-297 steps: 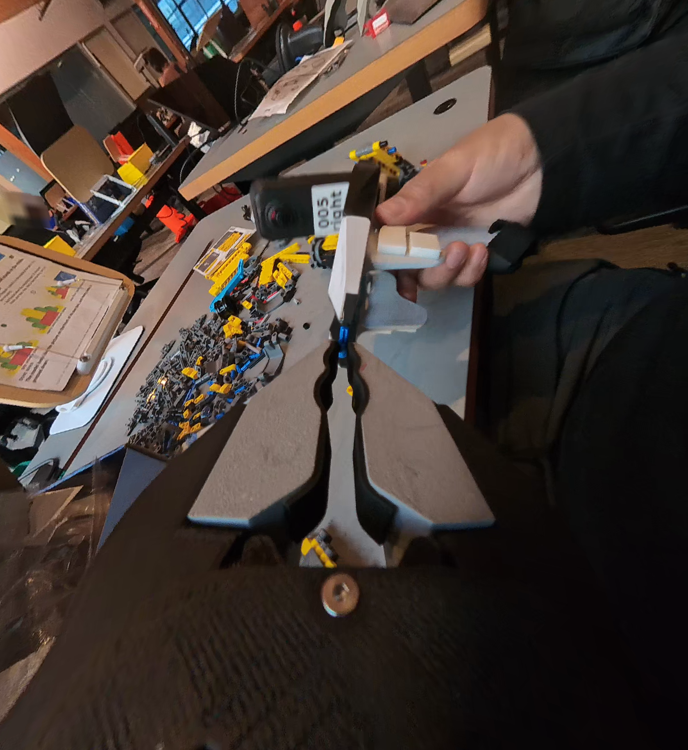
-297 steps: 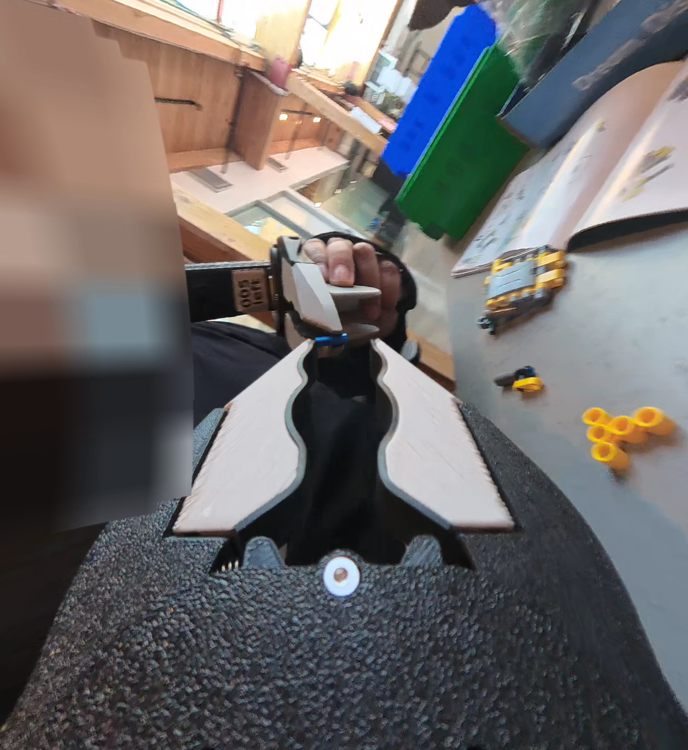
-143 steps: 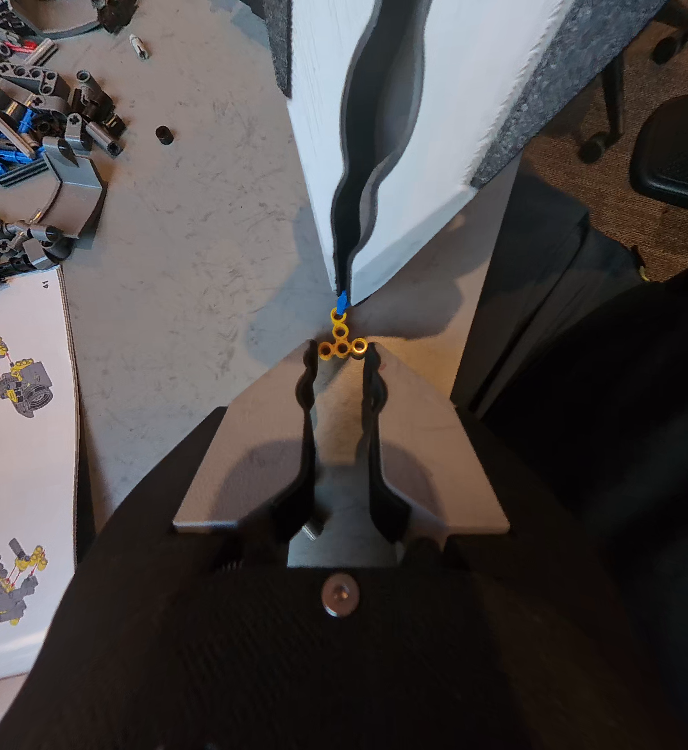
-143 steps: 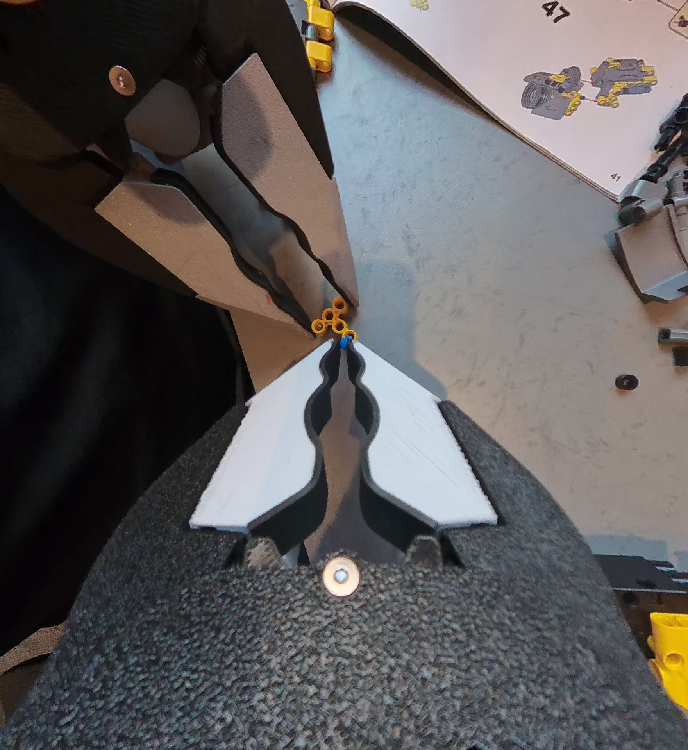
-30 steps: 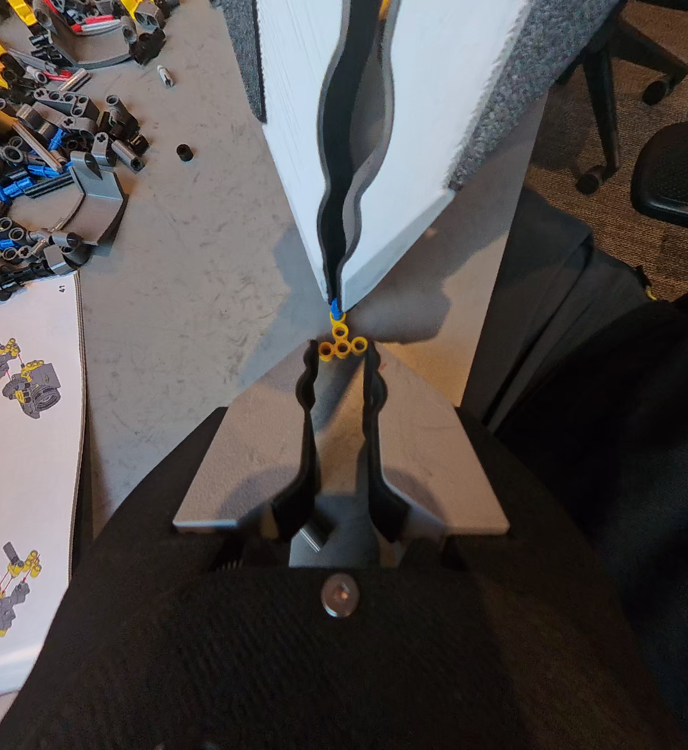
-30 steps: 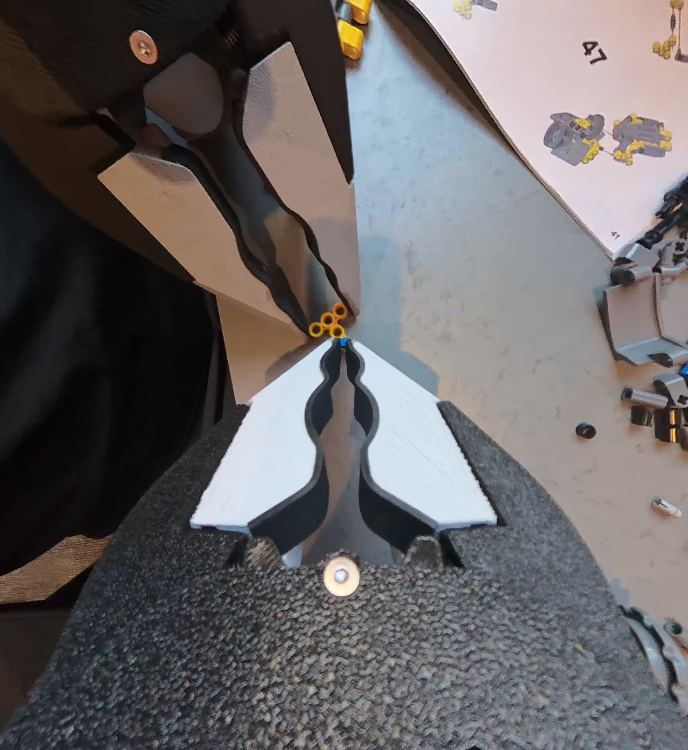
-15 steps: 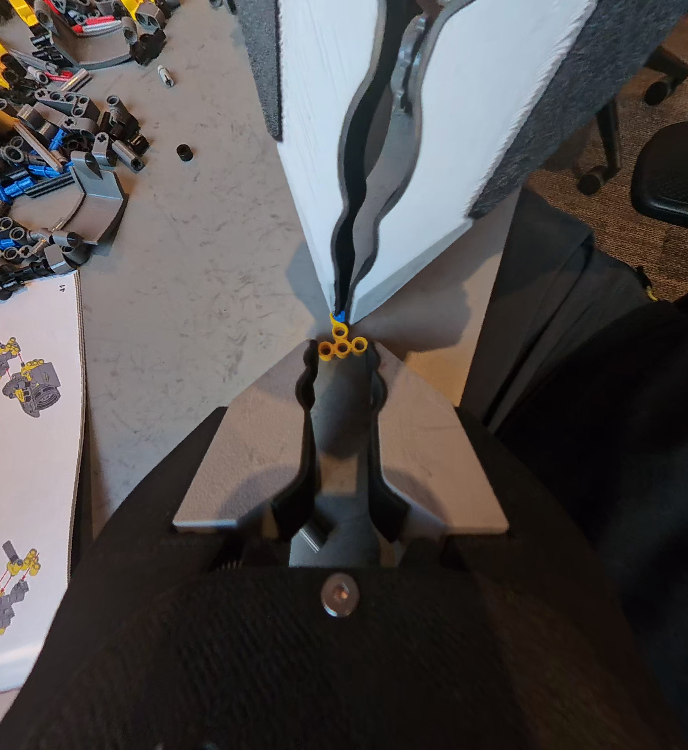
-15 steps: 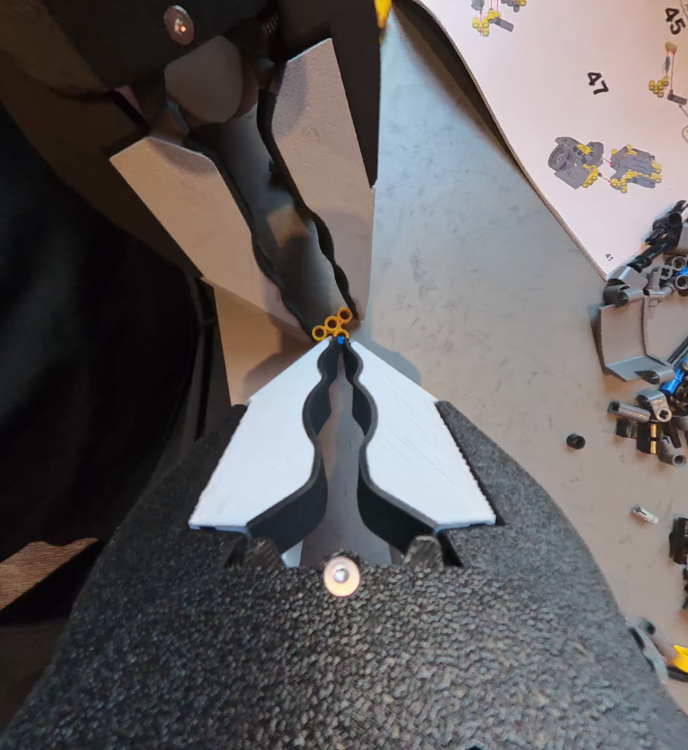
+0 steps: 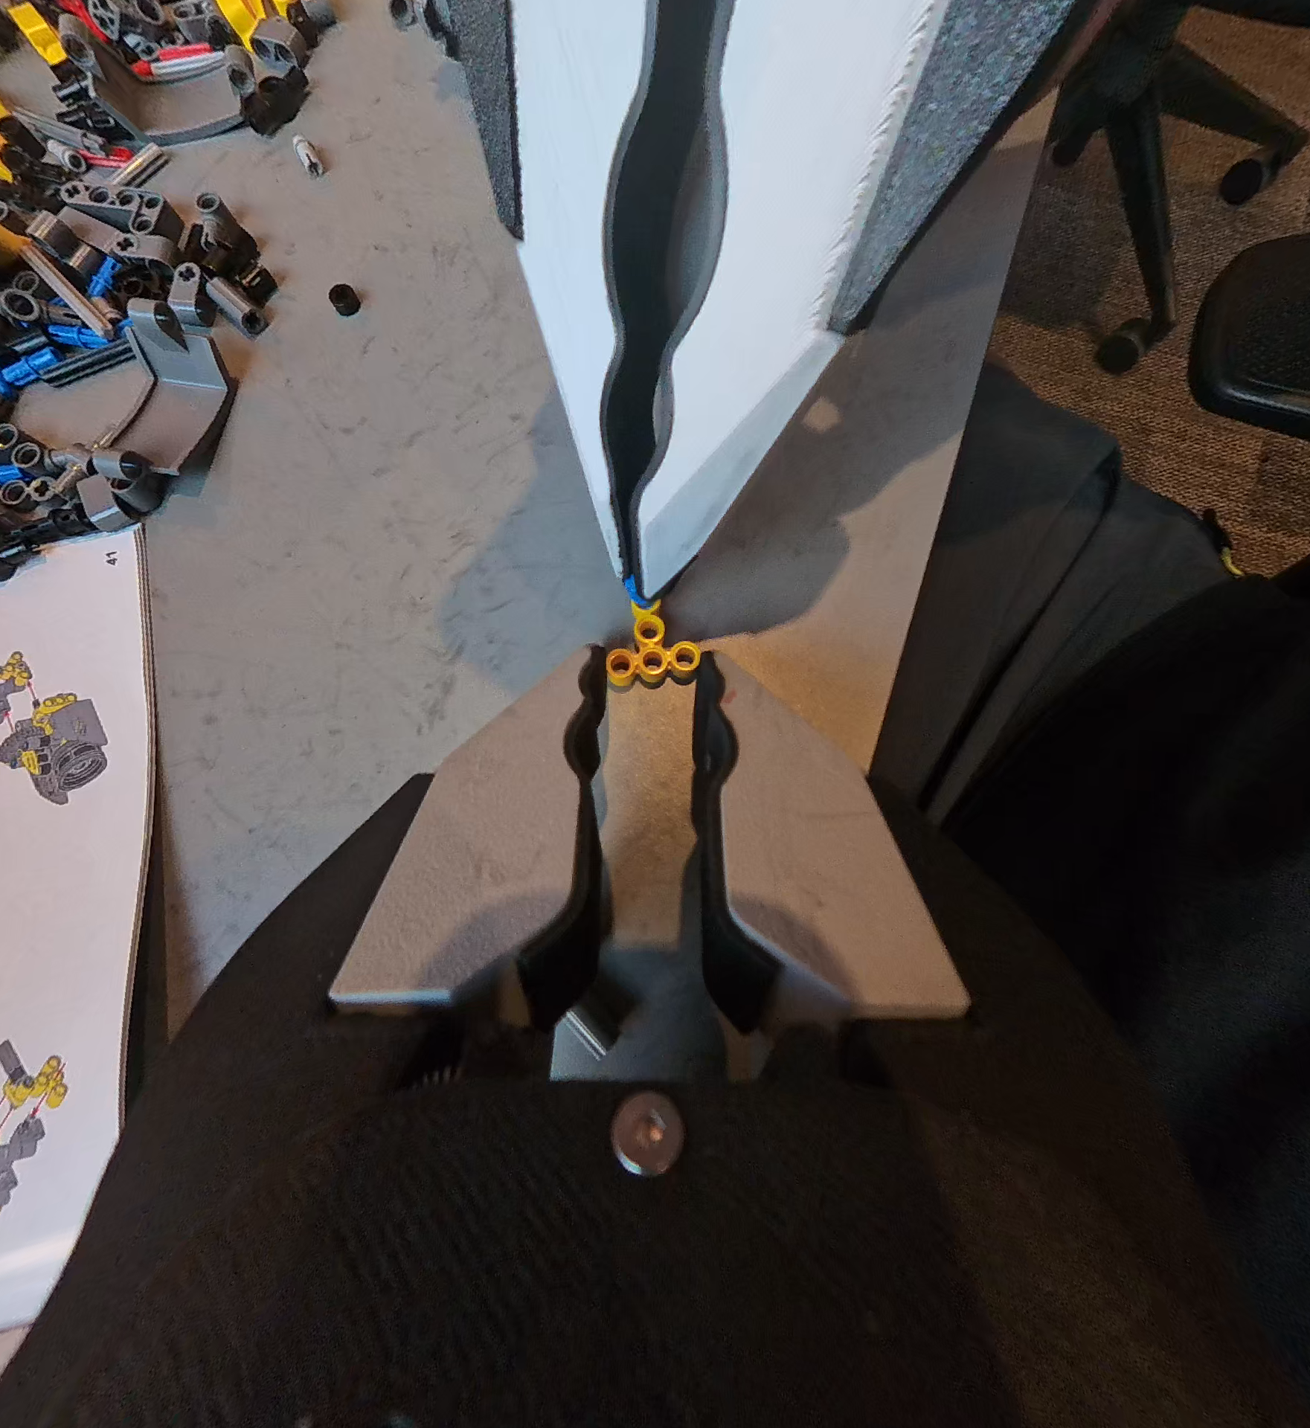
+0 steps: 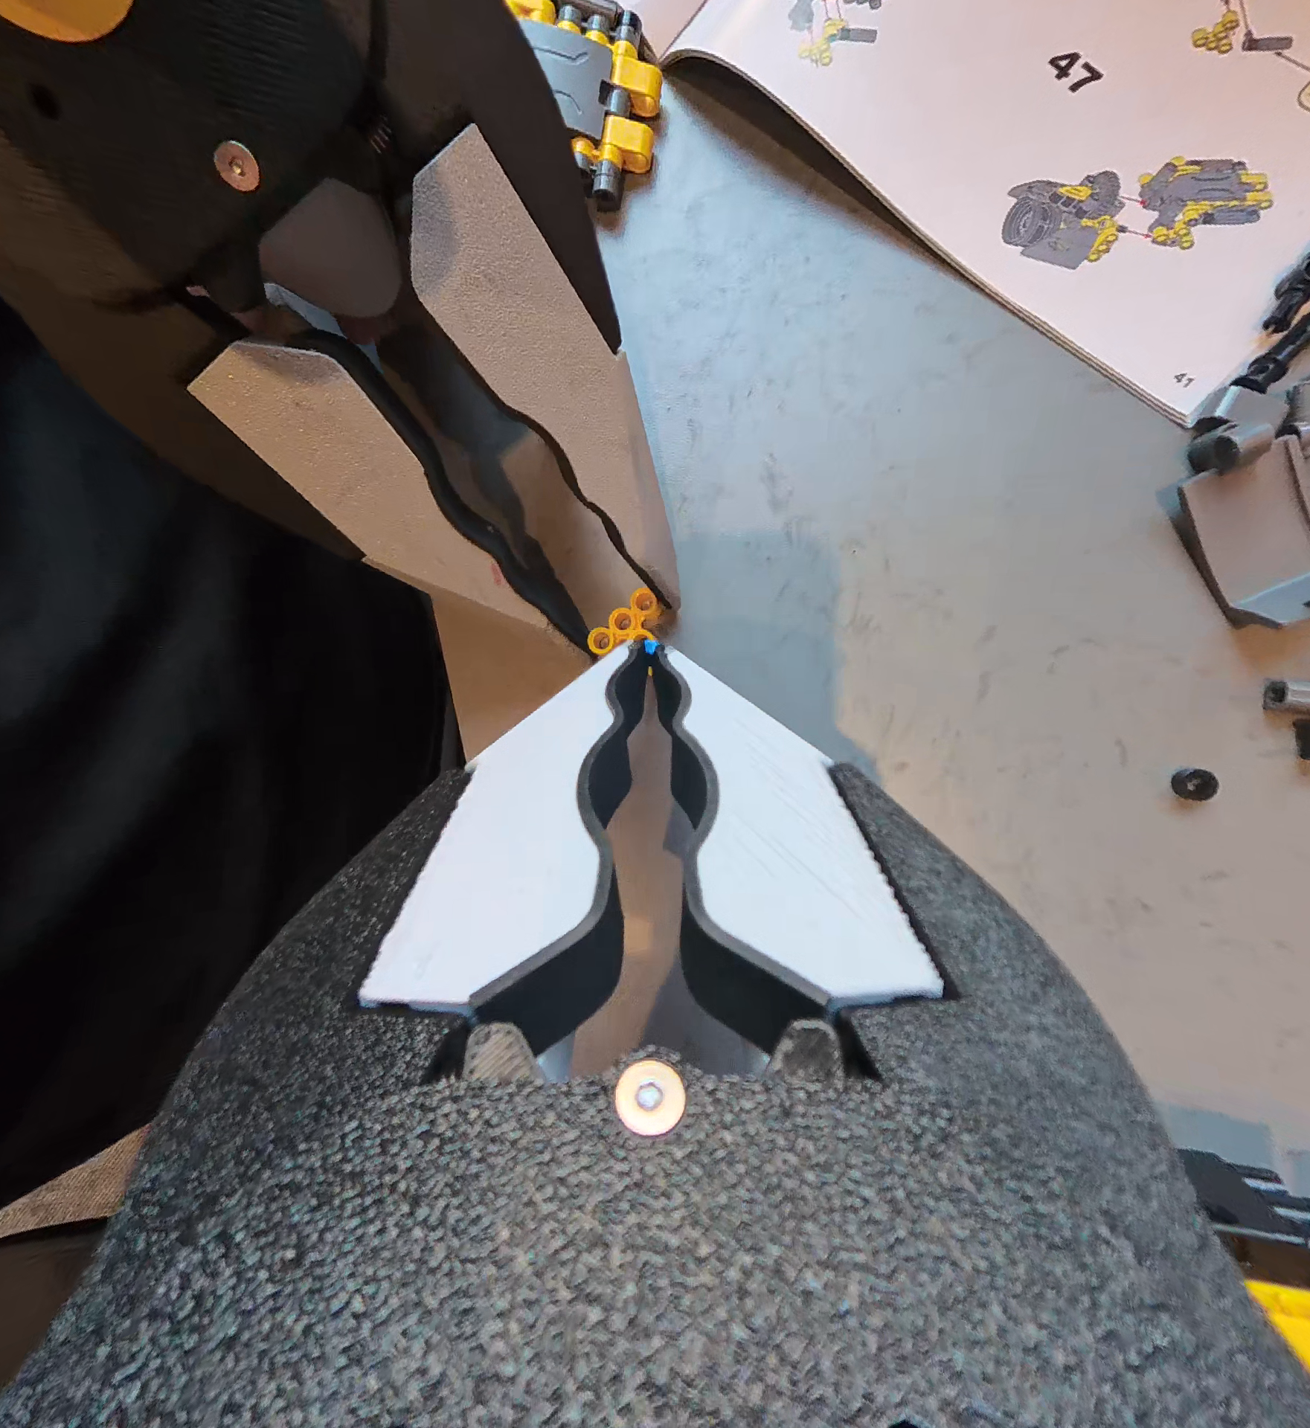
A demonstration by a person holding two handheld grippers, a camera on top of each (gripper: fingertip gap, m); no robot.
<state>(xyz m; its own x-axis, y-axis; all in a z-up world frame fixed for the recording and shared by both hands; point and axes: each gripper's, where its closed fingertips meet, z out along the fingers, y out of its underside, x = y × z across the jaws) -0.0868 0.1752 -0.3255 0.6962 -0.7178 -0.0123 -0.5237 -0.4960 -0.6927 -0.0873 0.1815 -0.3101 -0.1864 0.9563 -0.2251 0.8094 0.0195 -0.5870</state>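
My left gripper (image 9: 651, 671) is shut on a small yellow T-shaped piece with round holes (image 9: 651, 657), held by its crossbar above the table's near edge. My right gripper (image 10: 648, 653) is shut on a small blue pin (image 10: 648, 646), and its white fingers come down from above in the left wrist view (image 9: 636, 576). The blue pin (image 9: 635, 595) touches the top hole of the yellow piece (image 10: 624, 620). The left gripper's grey fingers (image 10: 528, 494) reach in from the upper left in the right wrist view.
A grey table (image 9: 373, 433) carries a heap of grey, black, blue and yellow building pieces (image 9: 56, 309) at the left and an open instruction booklet (image 9: 25, 850). A part-built grey and yellow assembly (image 10: 605, 93) lies behind. An office chair (image 9: 1285, 340) stands off the table's edge. Both grippers' tips are close together, under 4 cm apart.
The right gripper has tilted and shifted slightly against the yellow piece over the last second, keeping the blue pin at its top hole. The left gripper has held still.
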